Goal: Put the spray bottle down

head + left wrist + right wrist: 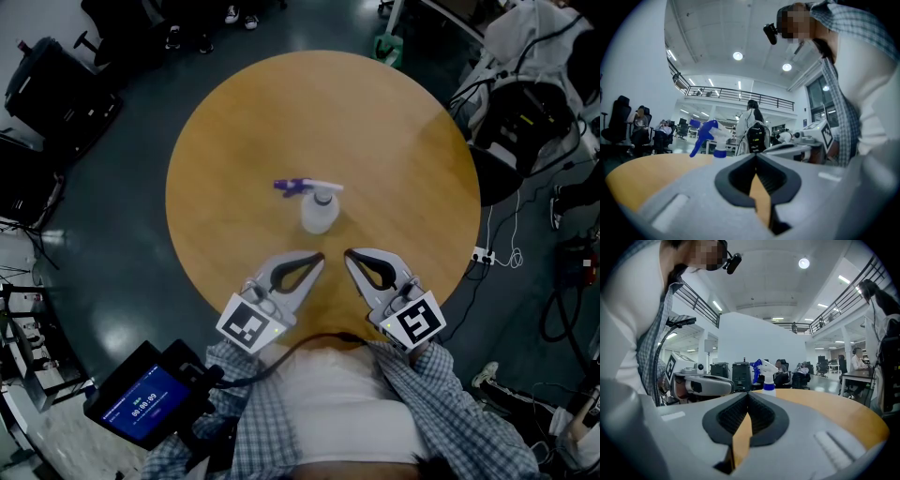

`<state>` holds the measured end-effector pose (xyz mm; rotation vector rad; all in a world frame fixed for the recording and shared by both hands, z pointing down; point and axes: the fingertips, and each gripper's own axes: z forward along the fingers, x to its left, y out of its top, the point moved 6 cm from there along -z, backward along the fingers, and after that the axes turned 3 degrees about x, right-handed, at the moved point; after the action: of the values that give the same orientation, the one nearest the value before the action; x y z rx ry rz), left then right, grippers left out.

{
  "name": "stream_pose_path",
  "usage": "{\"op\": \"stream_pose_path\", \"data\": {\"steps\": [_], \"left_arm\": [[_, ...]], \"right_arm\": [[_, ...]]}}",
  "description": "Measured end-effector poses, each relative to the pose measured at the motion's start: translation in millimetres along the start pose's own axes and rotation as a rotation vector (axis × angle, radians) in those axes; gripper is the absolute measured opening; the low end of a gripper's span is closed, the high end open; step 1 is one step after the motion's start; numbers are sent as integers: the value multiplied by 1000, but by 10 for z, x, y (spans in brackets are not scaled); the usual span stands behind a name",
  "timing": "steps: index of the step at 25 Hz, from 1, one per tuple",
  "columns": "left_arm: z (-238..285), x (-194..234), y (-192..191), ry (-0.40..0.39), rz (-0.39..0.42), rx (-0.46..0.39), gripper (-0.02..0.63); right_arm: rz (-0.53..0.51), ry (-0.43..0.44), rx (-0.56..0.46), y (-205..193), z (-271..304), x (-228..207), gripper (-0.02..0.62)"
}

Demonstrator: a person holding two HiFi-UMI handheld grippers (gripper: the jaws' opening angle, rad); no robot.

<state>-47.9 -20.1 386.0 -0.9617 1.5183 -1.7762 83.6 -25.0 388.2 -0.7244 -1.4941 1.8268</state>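
Observation:
A clear spray bottle point(318, 208) with a white and purple-blue trigger head stands upright near the middle of the round wooden table point(234, 141). Nothing holds it. My left gripper point(319, 259) and my right gripper point(350, 256) rest side by side on the table's near edge, tips pointing at the bottle but well short of it. Both are shut with nothing between the jaws. In the left gripper view the bottle's spray head point(708, 136) rises beyond the jaws point(756, 155). In the right gripper view the bottle point(765, 375) stands past the jaw tips point(748, 393).
A handheld timer device point(150, 397) hangs at the person's left side. Office chairs, cables and a power strip point(482, 255) lie on the dark floor around the table. A backpack on a chair point(755, 136) and seated people show in the background.

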Motion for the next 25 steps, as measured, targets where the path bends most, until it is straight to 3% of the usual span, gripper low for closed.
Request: {"op": "stream_pose_path", "data": {"steps": [9,25], "left_arm": [[7,5,2,2,-4,0,2],[13,2,4,1,-3,1,0]], "right_arm": [[28,13,3,47,11,34,3],[-14,5,19,1,-9,6,3]]}}
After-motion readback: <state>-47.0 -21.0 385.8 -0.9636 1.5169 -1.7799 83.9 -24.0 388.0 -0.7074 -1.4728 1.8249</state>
